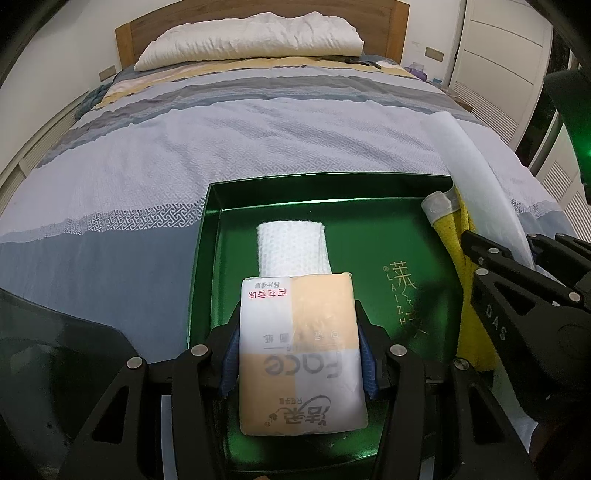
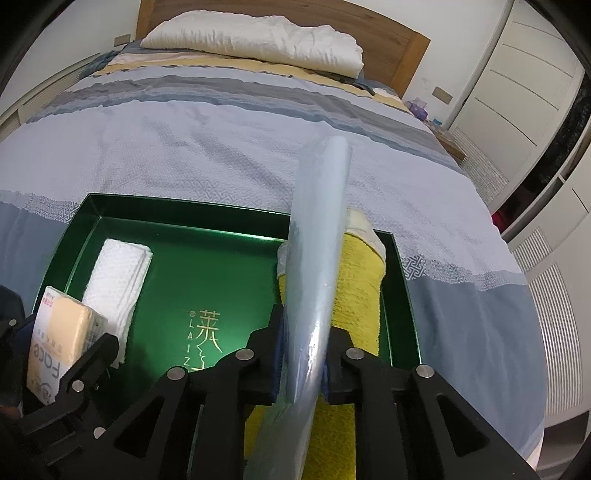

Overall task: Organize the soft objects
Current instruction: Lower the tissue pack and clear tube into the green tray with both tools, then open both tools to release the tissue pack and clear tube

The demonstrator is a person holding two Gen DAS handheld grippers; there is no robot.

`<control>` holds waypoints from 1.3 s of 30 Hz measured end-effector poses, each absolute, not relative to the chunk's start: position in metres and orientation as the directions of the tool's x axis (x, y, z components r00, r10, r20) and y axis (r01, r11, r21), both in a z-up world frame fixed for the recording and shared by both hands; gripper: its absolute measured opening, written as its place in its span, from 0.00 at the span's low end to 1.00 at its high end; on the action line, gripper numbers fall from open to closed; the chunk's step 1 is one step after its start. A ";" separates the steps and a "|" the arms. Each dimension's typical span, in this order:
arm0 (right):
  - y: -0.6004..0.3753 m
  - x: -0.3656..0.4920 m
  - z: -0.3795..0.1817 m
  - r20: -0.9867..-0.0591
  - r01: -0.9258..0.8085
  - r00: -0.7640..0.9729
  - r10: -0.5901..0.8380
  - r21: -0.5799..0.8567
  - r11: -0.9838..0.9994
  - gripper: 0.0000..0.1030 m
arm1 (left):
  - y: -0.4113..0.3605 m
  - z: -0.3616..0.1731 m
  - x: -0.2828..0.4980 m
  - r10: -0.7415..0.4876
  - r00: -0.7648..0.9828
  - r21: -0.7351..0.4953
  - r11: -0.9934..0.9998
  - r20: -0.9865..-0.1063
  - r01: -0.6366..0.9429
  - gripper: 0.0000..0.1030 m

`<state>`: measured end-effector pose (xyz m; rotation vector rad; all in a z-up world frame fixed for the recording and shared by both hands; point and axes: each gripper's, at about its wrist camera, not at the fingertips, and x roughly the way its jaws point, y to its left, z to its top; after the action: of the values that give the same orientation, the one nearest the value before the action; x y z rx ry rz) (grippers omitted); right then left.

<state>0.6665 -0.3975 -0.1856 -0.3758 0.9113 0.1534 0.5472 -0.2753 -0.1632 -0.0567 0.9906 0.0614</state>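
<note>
Nearest me, my left gripper (image 1: 299,350) is clamped on a pack of face tissues (image 1: 301,354), its blue pads pressing both sides, the pack held over the near part of the green tray (image 1: 221,206). My right gripper (image 2: 301,360) has a pale blue plastic roll (image 2: 317,258) standing between its pads; whether they press on it or merely flank it I cannot tell. Under the roll a rolled yellow towel (image 2: 360,291) lies along the tray's right side.

Just beyond the tissue pack a folded white cloth (image 1: 291,249) lies on the tray floor, left of the gold lettering.

The tray sits on a bed (image 1: 147,147) with a cover striped in pale blue, grey and yellow. At the far end lies a white pillow (image 1: 251,37) against a wooden headboard (image 1: 127,35). White cupboard doors (image 2: 524,81) line the right wall.

Only the left view shows the tissue pack's full printed face; only the right view shows the towel's length beneath the roll.
</note>
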 end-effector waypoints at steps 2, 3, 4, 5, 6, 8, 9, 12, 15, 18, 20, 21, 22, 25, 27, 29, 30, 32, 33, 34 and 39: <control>-0.397 0.667 -0.186 -0.796 -0.289 0.605 -0.023 -0.247 0.925 0.24 | -0.275 -0.163 0.548 0.030 0.548 -0.017 0.997 -0.836 -0.080 0.45; -0.397 0.667 -0.186 -0.798 -0.291 0.603 -0.020 -0.243 0.926 0.25 | -0.275 -0.163 0.548 0.029 0.547 -0.018 0.997 -0.837 -0.080 0.45; -0.397 0.667 -0.186 -0.799 -0.291 0.601 -0.020 -0.242 0.926 0.25 | -0.275 -0.164 0.548 0.030 0.547 -0.017 0.997 -0.837 -0.080 0.45; -0.397 0.667 -0.187 -0.799 -0.290 0.601 -0.022 -0.244 0.925 0.25 | -0.275 -0.164 0.548 0.029 0.546 -0.017 0.997 -0.837 -0.080 0.45; -0.398 0.666 -0.187 -0.800 -0.291 0.599 -0.021 -0.242 0.926 0.25 | -0.275 -0.164 0.548 0.028 0.546 -0.018 0.997 -0.837 -0.079 0.45; -0.398 0.666 -0.187 -0.801 -0.293 0.598 -0.021 -0.243 0.924 0.25 | -0.275 -0.164 0.548 0.028 0.546 -0.017 0.997 -0.837 -0.077 0.45; -0.398 0.666 -0.187 -0.801 -0.293 0.599 -0.024 -0.247 0.924 0.25 | -0.275 -0.164 0.549 0.028 0.547 -0.018 0.997 -0.837 -0.078 0.45; -0.400 0.666 -0.187 -0.802 -0.289 0.597 -0.026 -0.245 0.925 0.26 | -0.276 -0.163 0.548 0.027 0.546 -0.019 0.997 -0.838 -0.078 0.45; -0.400 0.666 -0.186 -0.801 -0.287 0.598 -0.026 -0.244 0.926 0.27 | -0.276 -0.163 0.549 0.026 0.546 -0.020 0.997 -0.837 -0.079 0.45; -0.399 0.665 -0.186 -0.801 -0.289 0.598 -0.024 -0.244 0.926 0.27 | -0.277 -0.163 0.549 0.025 0.546 -0.022 0.997 -0.837 -0.080 0.45; -0.400 0.665 -0.186 -0.802 -0.289 0.596 -0.025 -0.244 0.925 0.28 | -0.277 -0.163 0.550 0.020 0.543 -0.028 0.996 -0.839 -0.080 0.45; -0.400 0.665 -0.186 -0.803 -0.290 0.596 -0.024 -0.242 0.926 0.29 | -0.277 -0.162 0.550 0.020 0.545 -0.028 0.996 -0.838 -0.080 0.45; -0.400 0.664 -0.186 -0.803 -0.292 0.596 -0.023 -0.243 0.925 0.30 | -0.277 -0.162 0.550 0.021 0.547 -0.027 0.996 -0.837 -0.080 0.45; -0.400 0.664 -0.186 -0.802 -0.293 0.597 -0.028 -0.250 0.923 0.30 | -0.277 -0.162 0.550 0.021 0.545 -0.026 0.997 -0.838 -0.079 0.45; -0.401 0.663 -0.186 -0.802 -0.291 0.596 -0.028 -0.248 0.924 0.30 | -0.277 -0.163 0.550 0.021 0.543 -0.026 0.997 -0.839 -0.079 0.45; -0.402 0.663 -0.185 -0.802 -0.291 0.596 -0.026 -0.247 0.924 0.31 | -0.276 -0.163 0.551 0.022 0.543 -0.025 0.997 -0.839 -0.080 0.45; -0.402 0.663 -0.185 -0.801 -0.290 0.598 -0.027 -0.247 0.924 0.31 | -0.276 -0.163 0.551 0.019 0.542 -0.029 0.996 -0.840 -0.080 0.45; -0.401 0.663 -0.185 -0.802 -0.290 0.597 -0.026 -0.246 0.925 0.32 | -0.276 -0.163 0.551 0.018 0.540 -0.030 0.996 -0.841 -0.080 0.45; -0.401 0.663 -0.184 -0.801 -0.290 0.598 -0.026 -0.246 0.925 0.35 | -0.276 -0.163 0.551 0.018 0.540 -0.030 0.996 -0.842 -0.079 0.46; -0.401 0.662 -0.184 -0.800 -0.289 0.600 -0.026 -0.246 0.925 0.38 | -0.275 -0.164 0.551 0.016 0.538 -0.031 0.996 -0.843 -0.078 0.48; -0.402 0.661 -0.183 -0.794 -0.280 0.607 -0.029 -0.248 0.928 0.49 | -0.276 -0.163 0.550 0.010 0.542 -0.038 0.996 -0.841 -0.077 0.59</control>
<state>0.6612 -0.4021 -0.1826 -0.3679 0.9120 0.1489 0.5502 -0.2757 -0.1628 -0.0738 0.9974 0.0515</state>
